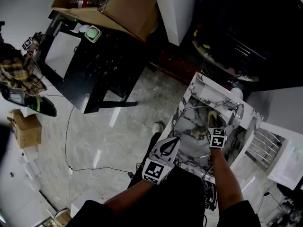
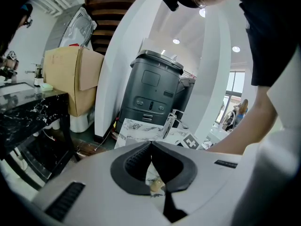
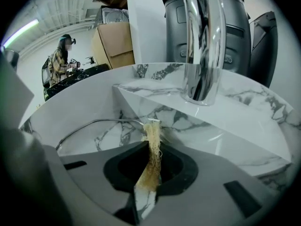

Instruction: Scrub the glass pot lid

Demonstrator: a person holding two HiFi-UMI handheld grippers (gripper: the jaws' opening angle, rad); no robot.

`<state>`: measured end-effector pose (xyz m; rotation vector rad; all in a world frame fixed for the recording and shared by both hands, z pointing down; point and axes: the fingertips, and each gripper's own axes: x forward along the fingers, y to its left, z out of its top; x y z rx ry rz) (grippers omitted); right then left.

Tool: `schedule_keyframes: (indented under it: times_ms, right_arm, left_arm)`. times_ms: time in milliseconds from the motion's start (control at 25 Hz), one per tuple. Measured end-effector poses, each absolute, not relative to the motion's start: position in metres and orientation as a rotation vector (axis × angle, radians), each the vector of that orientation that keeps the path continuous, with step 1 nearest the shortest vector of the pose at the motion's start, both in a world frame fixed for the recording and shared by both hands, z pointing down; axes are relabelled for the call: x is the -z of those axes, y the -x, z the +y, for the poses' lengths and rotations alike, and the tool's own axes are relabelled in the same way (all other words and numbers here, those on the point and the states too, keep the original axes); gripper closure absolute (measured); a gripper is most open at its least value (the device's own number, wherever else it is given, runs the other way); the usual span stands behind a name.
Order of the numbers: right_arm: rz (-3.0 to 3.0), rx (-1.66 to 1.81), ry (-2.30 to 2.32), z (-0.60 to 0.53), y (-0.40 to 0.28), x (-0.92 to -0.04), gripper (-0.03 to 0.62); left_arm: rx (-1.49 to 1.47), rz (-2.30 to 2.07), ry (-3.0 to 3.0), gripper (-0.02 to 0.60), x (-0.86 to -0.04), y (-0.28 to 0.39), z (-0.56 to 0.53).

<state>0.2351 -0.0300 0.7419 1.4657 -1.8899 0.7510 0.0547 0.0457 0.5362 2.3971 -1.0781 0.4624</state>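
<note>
marble sink (image 1: pixel 204 85), right claw (image 1: pixel 212 120) lowered, pinching scrubber (image 3: pixel 151 147)

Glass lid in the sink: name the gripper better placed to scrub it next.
Right, probably. The right gripper is shut on the scrubber, whose tip is by the lid rim; the left gripper holds no scrubber.

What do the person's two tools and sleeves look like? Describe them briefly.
The left tool and right tool are light grey, wedge-shaped shells with black ribbed jaw pads. Each carries a cube with black-and-white square markers. The sleeves are black and short.
</note>
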Motion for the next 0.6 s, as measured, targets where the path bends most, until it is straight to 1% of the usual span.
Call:
schedule_keyframes:
  times_ms: [600]
  right_arm:
    - [-1.847, -0.761, -1.508, -0.016, -0.251, -0.739, 0.539]
  left_arm:
    - [-0.477, -1.066, -2.398, 0.566, -0.541, -0.064, 0.054]
